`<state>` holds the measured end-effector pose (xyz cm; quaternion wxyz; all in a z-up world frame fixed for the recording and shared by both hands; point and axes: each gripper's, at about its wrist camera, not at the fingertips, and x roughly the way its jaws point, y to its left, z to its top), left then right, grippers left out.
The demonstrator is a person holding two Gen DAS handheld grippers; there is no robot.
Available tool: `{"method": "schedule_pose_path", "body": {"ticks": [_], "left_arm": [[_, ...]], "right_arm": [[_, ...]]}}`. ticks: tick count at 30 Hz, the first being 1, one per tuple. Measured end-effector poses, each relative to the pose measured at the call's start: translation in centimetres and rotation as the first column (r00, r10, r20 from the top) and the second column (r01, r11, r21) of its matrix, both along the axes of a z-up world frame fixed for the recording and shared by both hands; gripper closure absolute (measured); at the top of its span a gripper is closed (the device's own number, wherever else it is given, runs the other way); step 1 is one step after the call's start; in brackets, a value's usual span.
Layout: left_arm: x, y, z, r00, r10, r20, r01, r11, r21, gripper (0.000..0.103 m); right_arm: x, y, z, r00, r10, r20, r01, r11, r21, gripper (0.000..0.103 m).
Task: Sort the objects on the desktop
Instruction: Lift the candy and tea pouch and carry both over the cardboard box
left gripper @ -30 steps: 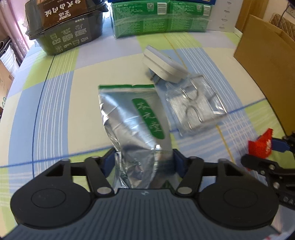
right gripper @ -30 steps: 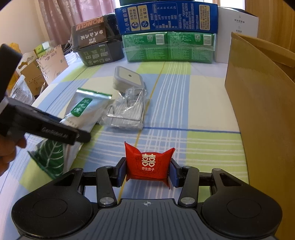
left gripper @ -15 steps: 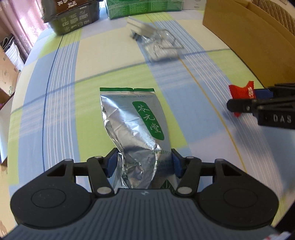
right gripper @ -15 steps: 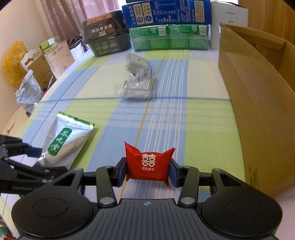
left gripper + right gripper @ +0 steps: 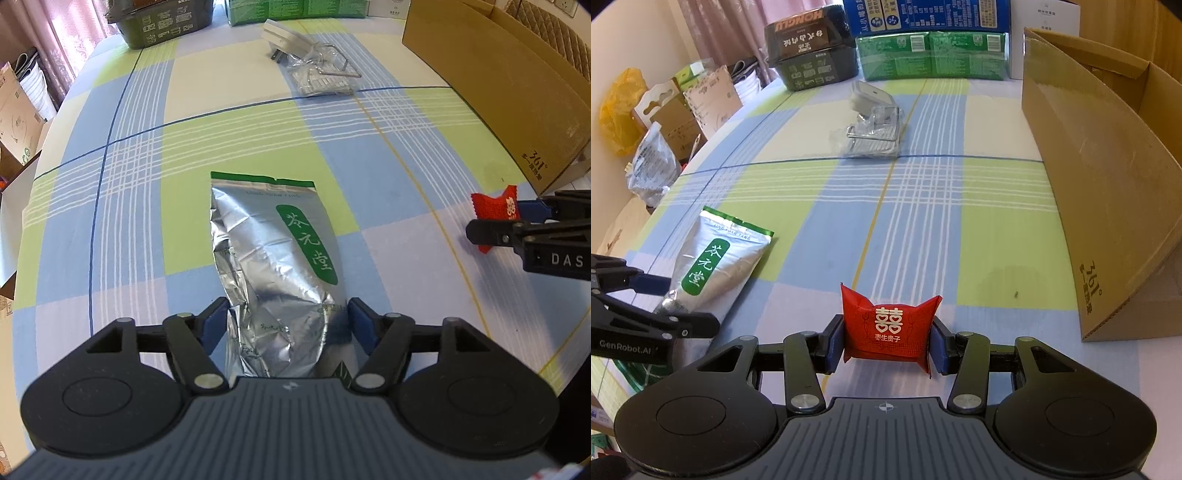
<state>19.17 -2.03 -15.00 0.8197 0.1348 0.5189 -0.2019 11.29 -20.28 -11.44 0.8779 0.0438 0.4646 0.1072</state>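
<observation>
The left gripper [image 5: 286, 321] is opening its jaws around the lower end of a silver foil pouch [image 5: 273, 258] with a green label; the pouch is lying flat on the checked tablecloth [image 5: 147, 206], and narrow gaps are showing between its creased sides and the blue pads, so nothing is being squeezed. The pouch is sitting toward the near left part of the table, as the right wrist view is showing.

The right gripper [image 5: 884, 341] is clamping a small red sweet packet [image 5: 888, 330] with white double-happiness print, both pads pressing against its sides, the packet standing upright just above the cloth.

An open cardboard box [image 5: 1108, 192] is standing along the right edge of the table; only its outer wall and part of one flap are showing, and what is inside cannot be told. Farther up the middle, a clear plastic bag [image 5: 873, 138] is holding a metal wire rack, and a white flat device [image 5: 868, 96] is lying just beyond it, touching it.

At the far edge, a black lidded food tub [image 5: 812, 55] is sitting beside green packs [image 5: 932, 55] with a blue carton [image 5: 927, 16] stacked on top and a white box [image 5: 1049, 22] to the right
</observation>
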Motion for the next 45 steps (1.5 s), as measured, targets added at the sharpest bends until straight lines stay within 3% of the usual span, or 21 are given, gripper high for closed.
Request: {"method": "schedule_pose_path", "body": {"ticks": [13, 15, 18, 23, 31, 41, 45], "left_arm": [[1.0, -0.3, -1.1, 1.000, 0.009, -0.005, -0.009, 1.000, 0.007, 0.029], [0.8, -0.4, -1.0, 1.000, 0.004, -0.005, -0.004, 1.000, 0.012, 0.034], [0.5, -0.6, -0.7, 1.000, -0.009, -0.005, 0.009, 1.000, 0.013, 0.050], [0.1, -1.0, -0.1, 1.000, -0.024, -0.010, 0.024, 0.999, 0.039, 0.057], [-0.7, -1.2, 1.9, 1.000, -0.009, 0.000, 0.009, 1.000, 0.018, 0.058], [-1.6, -2.4, 6.4, 0.998, 0.053, 0.038, -0.052, 0.998, -0.031, 0.058], [-2.9, -4.3, 7.2, 0.997, 0.058, 0.053, -0.054, 0.996, -0.067, 0.058]], "right_arm": [[0.0, 0.0, -0.4, 1.000, 0.000, -0.005, 0.000, 1.000, 0.017, 0.059], [0.0, 0.0, -0.4, 1.000, 0.004, -0.003, -0.004, 1.000, 0.014, 0.059], [-0.1, 0.0, -0.4, 1.000, 0.006, 0.000, -0.006, 1.000, 0.015, 0.059], [-0.4, -0.2, 0.0, 1.000, 0.000, 0.016, 0.000, 1.000, 0.020, 0.059], [-1.9, -1.0, 1.1, 1.000, -0.016, 0.024, 0.015, 0.999, 0.037, 0.059], [-4.2, -2.7, 5.3, 0.994, -0.049, 0.093, 0.042, 0.997, 0.069, 0.059], [-4.8, -3.8, 6.9, 0.993, -0.041, 0.110, 0.038, 0.999, 0.036, 0.059]]}}
